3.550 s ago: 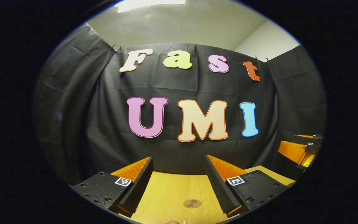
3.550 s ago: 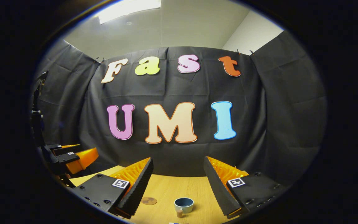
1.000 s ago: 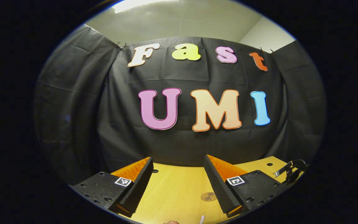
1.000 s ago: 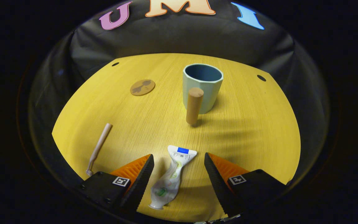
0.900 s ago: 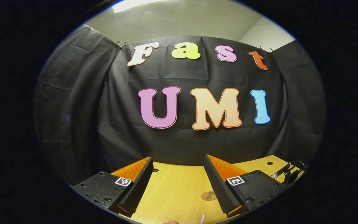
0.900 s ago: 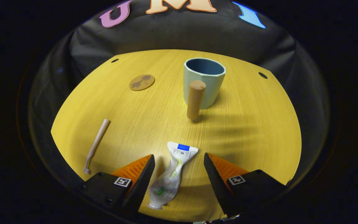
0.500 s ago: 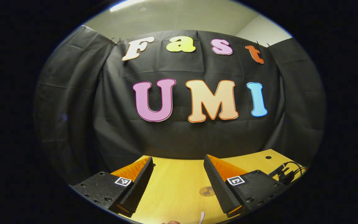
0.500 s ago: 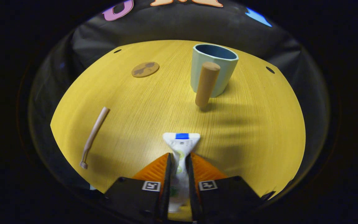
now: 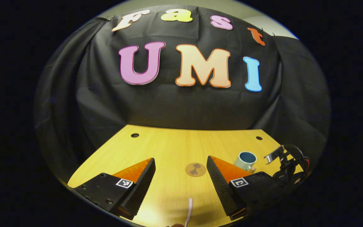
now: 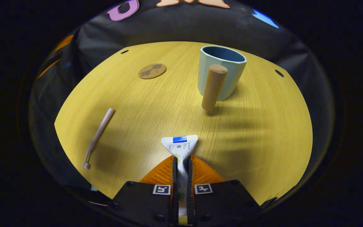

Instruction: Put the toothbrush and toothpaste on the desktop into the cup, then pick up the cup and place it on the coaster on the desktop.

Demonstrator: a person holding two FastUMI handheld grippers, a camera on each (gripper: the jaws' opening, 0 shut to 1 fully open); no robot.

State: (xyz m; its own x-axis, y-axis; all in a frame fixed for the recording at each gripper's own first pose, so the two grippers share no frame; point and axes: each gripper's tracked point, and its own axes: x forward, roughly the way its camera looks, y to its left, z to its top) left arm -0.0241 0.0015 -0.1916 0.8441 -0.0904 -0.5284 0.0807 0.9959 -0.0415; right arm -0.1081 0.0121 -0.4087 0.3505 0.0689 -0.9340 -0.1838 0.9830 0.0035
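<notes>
Cup (image 10: 221,71) upright on the desk (image 10: 263,132), holding nothing, its wooden handle (image 10: 213,86) facing the camera. Left to right in the right gripper view: toothbrush (image 10: 98,135) flat near the desk's left edge, coaster (image 10: 152,71) bare farther back, toothpaste (image 10: 181,148) at centre front, cup to the right. Right claw (image 10: 181,170) pinches the toothpaste, both fingers pressed on the tube, its flat crimped end sticking out ahead toward the cup. A second ago that claw was spread around the tube lying on the desk. Left claw (image 9: 180,184) spread wide, holding nothing, above the toothbrush (image 9: 188,209), coaster (image 9: 195,169) between its fingers farther off, cup (image 9: 245,160) to the right. Left gripper view has tipped downward since earlier, showing more desk.
</notes>
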